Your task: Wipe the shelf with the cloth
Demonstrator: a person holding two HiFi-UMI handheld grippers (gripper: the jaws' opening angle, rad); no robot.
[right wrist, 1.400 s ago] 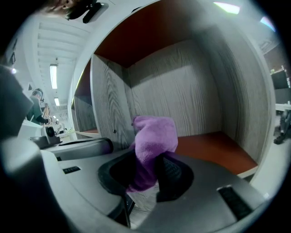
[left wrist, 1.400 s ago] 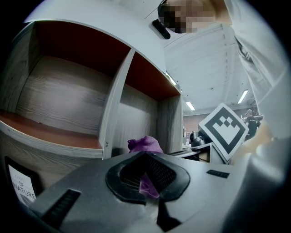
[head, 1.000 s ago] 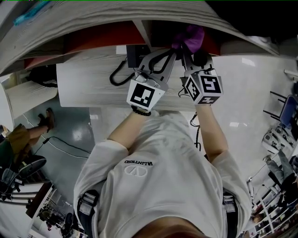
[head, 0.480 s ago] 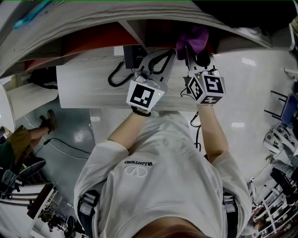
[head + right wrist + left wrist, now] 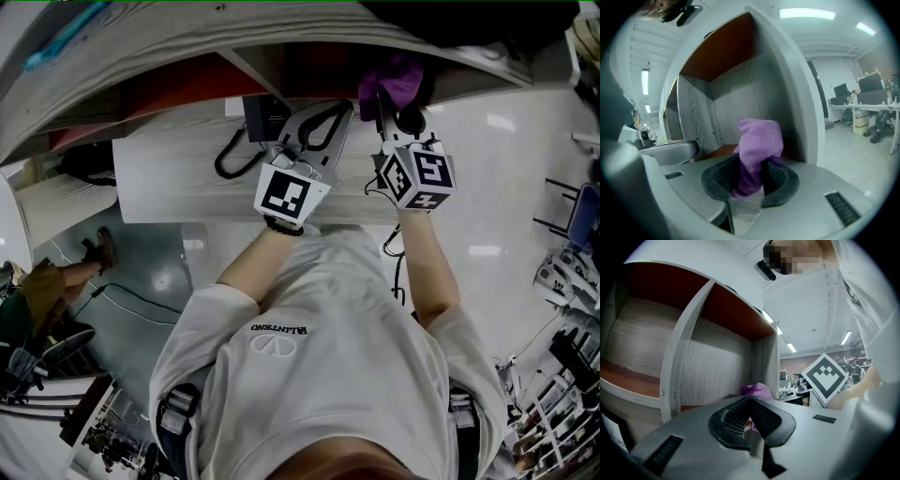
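Right gripper (image 5: 750,174) jaws: we clamp the purple cloth (image 5: 759,138), bunched forward as a wiping pad | cloth: inside the shelf (image 5: 740,93), right side | left gripper (image 5: 750,401) jaws: closed, empty, idle alongside.

Count so far:
- 2 grippers: left gripper (image 5: 750,404), right gripper (image 5: 750,180)
- 2 marker cubes: left cube (image 5: 289,192), right cube (image 5: 424,178)
- 1 purple cloth (image 5: 759,140)
- 1 shelf (image 5: 178,173); the left gripper view shows 2 compartments and 1 divider (image 5: 682,357)
- 1 black cable (image 5: 228,157)
- 1 dark box (image 5: 264,114)
- 2 people: wearer (image 5: 319,375), second person (image 5: 42,281) at the left edge
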